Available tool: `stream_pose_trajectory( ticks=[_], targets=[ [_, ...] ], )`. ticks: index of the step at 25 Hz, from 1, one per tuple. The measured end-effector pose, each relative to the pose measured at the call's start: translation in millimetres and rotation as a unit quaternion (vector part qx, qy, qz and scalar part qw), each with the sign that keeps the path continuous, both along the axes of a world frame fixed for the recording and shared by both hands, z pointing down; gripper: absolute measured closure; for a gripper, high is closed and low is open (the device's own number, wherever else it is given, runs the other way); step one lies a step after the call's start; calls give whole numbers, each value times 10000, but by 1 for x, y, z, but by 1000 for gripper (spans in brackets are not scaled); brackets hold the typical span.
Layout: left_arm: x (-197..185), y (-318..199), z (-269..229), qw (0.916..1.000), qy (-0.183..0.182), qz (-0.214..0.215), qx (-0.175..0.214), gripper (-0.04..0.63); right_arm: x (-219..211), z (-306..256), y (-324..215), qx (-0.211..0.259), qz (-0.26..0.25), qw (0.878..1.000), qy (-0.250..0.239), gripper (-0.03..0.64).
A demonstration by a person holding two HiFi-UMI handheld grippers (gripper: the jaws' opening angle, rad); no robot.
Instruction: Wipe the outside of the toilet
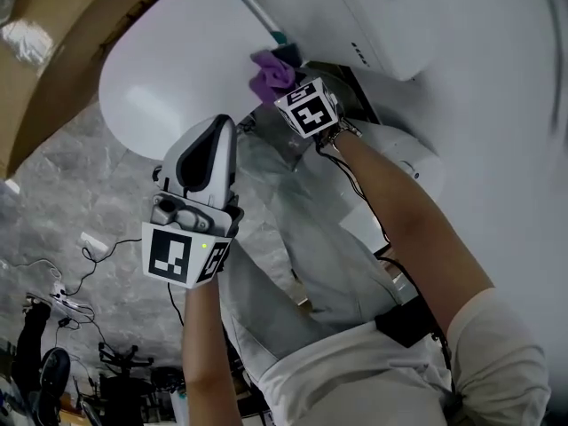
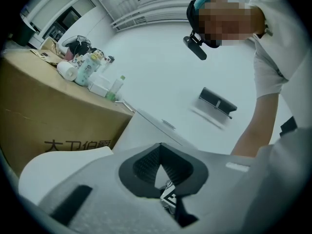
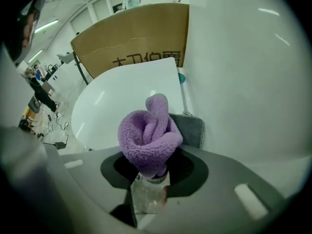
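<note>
1. Right gripper [image 3: 152, 173] is clamped on a bunched purple cloth [image 3: 148, 133], up close to the toilet [image 3: 126, 99] where lid meets body. Can't tell if it's touching yet.
2. Left gripper [image 2: 161, 172] has its jaws together on nothing, hanging back.
3. My worry: only the wad's base is pinched, so a hard drag could yank it free or snag the grey cloth [image 3: 191, 129] just behind.

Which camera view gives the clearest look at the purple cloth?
The right gripper view: the purple cloth fills the centre, bunched and clamped in the right hand-held gripper. The head view shows only a small part of it beyond that gripper's marker cube. The left gripper view does not show it.
</note>
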State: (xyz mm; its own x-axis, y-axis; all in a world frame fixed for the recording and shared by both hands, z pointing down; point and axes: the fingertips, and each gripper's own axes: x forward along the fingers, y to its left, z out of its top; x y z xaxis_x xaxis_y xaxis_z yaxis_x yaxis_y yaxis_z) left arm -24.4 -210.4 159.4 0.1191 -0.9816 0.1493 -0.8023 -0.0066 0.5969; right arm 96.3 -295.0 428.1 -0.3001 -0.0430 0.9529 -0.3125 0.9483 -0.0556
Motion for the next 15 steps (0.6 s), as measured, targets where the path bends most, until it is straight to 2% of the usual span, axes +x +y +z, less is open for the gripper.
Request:
stream_pose_trajectory(
  ticks=[3, 6, 11, 15],
  targets=[
    [3, 2, -1, 9999, 80, -100, 26, 591, 0, 0, 5, 207, -117, 9997, -81, 476],
    [6, 8, 1, 9998, 149, -134, 55, 591, 1, 2, 5, 592, 142, 9980, -177, 474],
    [-6, 49, 5, 10000, 83, -17, -25, 591, 4, 4, 11, 1155, 1183, 9857, -320, 476],
    [-42, 96, 13, 9995, 15, -230, -216, 591, -2, 7, 34, 1240, 2042, 9709, -167, 479]
  ],
)
